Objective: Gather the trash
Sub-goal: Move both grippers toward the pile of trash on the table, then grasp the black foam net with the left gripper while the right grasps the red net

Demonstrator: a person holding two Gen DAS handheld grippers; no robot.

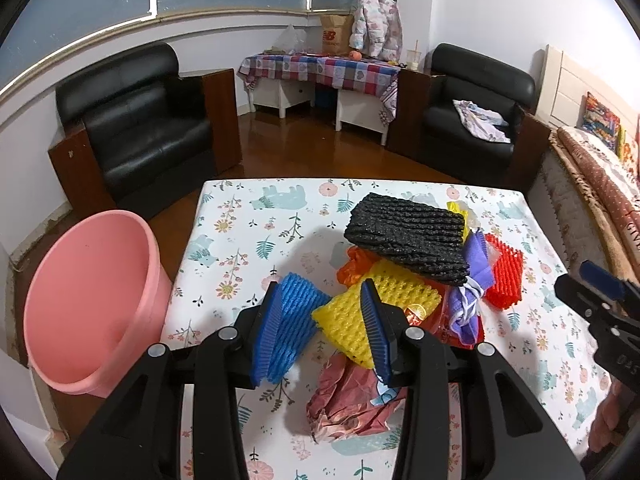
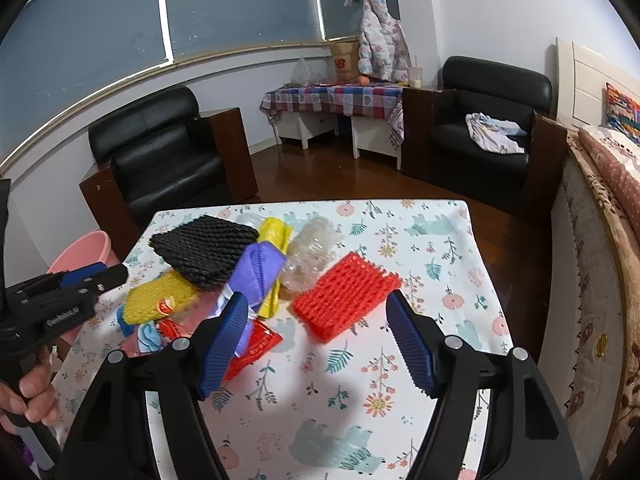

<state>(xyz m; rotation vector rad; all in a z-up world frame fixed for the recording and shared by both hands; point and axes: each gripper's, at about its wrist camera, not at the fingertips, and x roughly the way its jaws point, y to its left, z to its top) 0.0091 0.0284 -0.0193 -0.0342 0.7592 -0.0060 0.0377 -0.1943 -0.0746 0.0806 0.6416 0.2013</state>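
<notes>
i see trash pile point(image 1: 404, 276) mid-table point(image 1: 240, 216) | left gripper point(image 1: 325, 320) jaws spread around blue foam net point(image 1: 298, 320), maybe touching | right gripper point(image 2: 316, 340) released | net light, squashy; pinch its middle

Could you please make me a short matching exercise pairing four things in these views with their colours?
Things:
1. bucket
2. foam net at the top of the pile
3. foam net beside the left gripper
4. foam net in front of the right gripper

Colours:
A. red
B. black
C. pink
D. blue

Pairs: 1-C, 2-B, 3-D, 4-A
</notes>
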